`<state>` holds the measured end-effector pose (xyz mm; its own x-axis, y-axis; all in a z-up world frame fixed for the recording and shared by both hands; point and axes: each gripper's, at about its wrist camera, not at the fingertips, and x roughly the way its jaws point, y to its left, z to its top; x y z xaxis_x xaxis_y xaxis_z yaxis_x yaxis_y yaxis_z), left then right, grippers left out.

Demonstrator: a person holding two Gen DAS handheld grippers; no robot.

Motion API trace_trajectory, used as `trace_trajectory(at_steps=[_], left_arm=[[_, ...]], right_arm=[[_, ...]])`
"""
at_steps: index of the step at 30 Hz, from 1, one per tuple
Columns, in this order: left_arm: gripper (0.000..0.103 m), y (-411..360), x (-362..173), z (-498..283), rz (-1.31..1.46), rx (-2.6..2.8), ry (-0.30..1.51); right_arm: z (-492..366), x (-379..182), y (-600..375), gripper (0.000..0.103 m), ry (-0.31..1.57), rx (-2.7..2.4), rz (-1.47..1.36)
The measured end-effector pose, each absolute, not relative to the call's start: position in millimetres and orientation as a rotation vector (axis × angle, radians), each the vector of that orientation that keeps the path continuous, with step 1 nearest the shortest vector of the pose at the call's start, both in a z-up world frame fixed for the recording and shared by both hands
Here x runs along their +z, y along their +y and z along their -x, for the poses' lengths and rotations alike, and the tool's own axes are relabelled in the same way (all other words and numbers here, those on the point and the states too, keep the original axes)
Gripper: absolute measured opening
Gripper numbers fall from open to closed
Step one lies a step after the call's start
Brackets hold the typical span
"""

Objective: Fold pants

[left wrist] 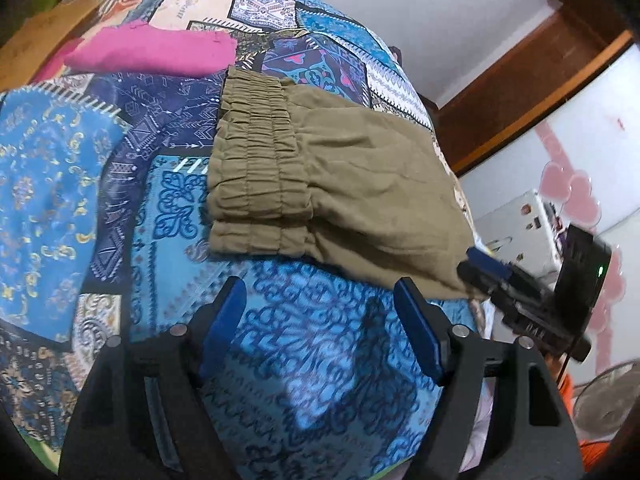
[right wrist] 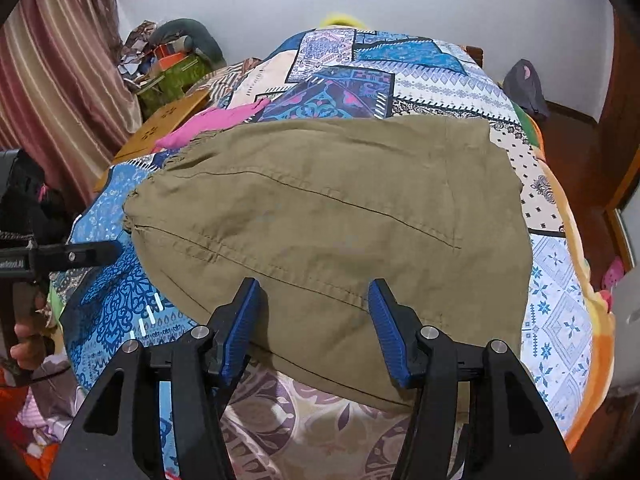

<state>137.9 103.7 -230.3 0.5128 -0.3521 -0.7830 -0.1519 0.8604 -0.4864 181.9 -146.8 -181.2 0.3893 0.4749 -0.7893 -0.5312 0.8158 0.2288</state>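
A: Start at the left claw (left wrist: pixel 318 300). What is it doing?

B: Its jaws stand apart with nothing between them, hovering over bare bedspread (left wrist: pixel 52 184) just short of the near edge of the pants (left wrist: pixel 352 184). The right claw (right wrist: pixel 314 300) is also spread wide and empty, poised over the near hem of the same garment; whether it touches the cloth I can't tell.

A: And where do the pants lie?

B: Flat on the bed, already doubled into a broad olive slab. A pink garment (left wrist: pixel 152 50) lies beyond them, near the waistband (left wrist: pixel 256 164).

A: Which way do they run?

B: From the right wrist view the long axis runs left to right, the gathered waistband at the left end and the folded edge at the right. Seams slant across the top.

A: So the next fold?

B: Probably one more, end over end. I'd pinch both layers at matching corners of one end, lift evenly, carry them across to the other end, and lay them down square so no layer slips.
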Motion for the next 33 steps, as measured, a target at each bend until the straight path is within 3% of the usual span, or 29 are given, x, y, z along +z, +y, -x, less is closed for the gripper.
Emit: trace_trajectory(at_steps=[5,9,19,22,24,27,33], left_arm=[[0.076,110,-231,-150,0.663,-0.146,1.026],[0.087,115,-234,-159,0.748,-0.164,1.011],[0.087,119,-238,-188,0.744,-0.09,0.995],[0.076,115,-236,-195,0.679,-0.035,0.997],[0.058,112,-235,-196,0.627,-0.006,1.0],[0.044,111,-233,-195,0.596,-0.018,0.992],[0.033,97,-211,-182,0.413,0.008,0.927]], right_arm=[[-181,-184,-147,0.058,0.97,0.643,0.075],[-182,-186,-151,0.059,0.974,0.649,0.044],[-179,-186,-151,0.059,0.97,0.655,0.05],[-180,-185,-151,0.059,0.972,0.651,0.046],[-180,-185,-151,0.06,0.977,0.649,0.044],[-180,-183,-151,0.061,0.986,0.648,0.049],[-182,-173,-144,0.061,0.988,0.648,0.085]])
